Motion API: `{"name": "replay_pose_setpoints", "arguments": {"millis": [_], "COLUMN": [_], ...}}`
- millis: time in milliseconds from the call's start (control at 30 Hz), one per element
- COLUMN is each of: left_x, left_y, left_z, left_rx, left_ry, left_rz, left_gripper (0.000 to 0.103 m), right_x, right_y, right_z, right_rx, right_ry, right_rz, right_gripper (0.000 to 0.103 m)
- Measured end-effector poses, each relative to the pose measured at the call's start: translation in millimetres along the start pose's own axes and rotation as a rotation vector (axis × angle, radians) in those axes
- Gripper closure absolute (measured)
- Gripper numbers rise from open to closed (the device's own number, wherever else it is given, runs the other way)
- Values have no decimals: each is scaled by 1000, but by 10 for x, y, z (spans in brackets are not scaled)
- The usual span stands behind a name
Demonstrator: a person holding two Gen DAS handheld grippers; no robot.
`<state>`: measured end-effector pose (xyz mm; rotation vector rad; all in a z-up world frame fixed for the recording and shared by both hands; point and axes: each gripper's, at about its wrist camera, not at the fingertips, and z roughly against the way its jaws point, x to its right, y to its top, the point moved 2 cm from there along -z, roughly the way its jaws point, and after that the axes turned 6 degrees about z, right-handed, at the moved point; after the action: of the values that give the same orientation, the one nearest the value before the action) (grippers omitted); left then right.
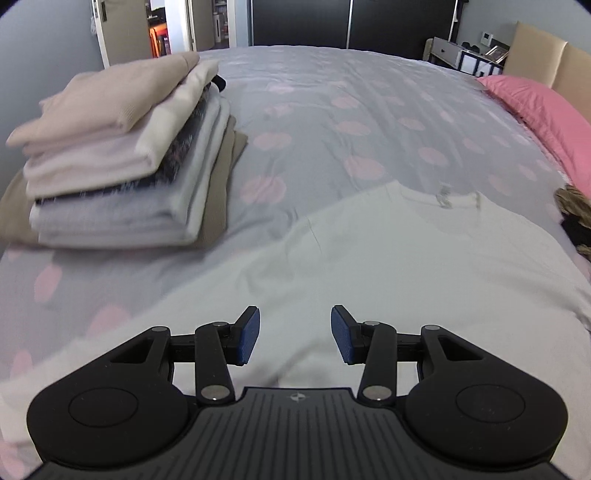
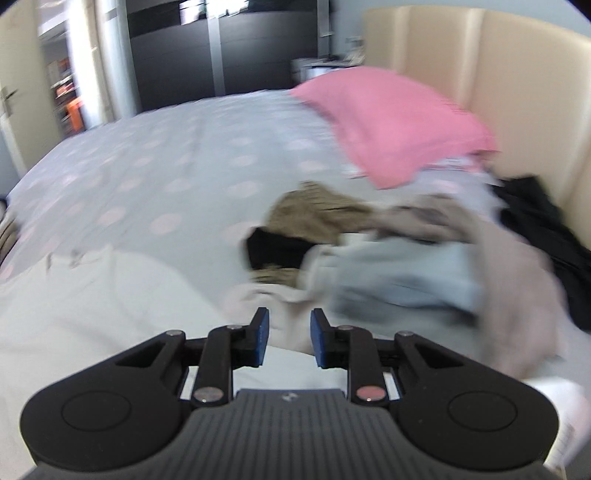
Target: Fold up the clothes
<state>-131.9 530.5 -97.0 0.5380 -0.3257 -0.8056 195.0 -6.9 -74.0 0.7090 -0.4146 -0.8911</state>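
Note:
A white garment lies spread flat on the bed, its neckline toward the far side. My left gripper hovers over its near part, open, with nothing between the blue pads. The same white garment fills the lower left of the right wrist view. My right gripper is open and empty over that garment's right edge, just short of a heap of unfolded clothes. A stack of folded clothes stands at the left of the bed.
The bed has a grey cover with pink spots. A pink pillow leans on the beige headboard. A black garment lies by the headboard. A dark wardrobe and a doorway lie beyond the bed.

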Motion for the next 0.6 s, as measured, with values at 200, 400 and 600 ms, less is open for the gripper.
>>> {"name": "replay_pose_setpoints", "arguments": {"millis": [200, 400, 600], "left_x": [41, 85, 105], "left_y": [355, 628, 699], "left_z": [-492, -1002, -1441], "left_rx": [-7, -22, -38], "left_ry": [-3, -10, -31], "left_rz": [-32, -60, -73], "left_gripper": [62, 58, 57], "right_x": [-575, -1042, -1358], "right_y": [246, 395, 530], "right_z": [-804, -1499, -2104], "right_rx": [-51, -100, -115], "right_ry": [110, 183, 218], "right_rz": [95, 167, 214], "right_gripper": [69, 62, 57]}}
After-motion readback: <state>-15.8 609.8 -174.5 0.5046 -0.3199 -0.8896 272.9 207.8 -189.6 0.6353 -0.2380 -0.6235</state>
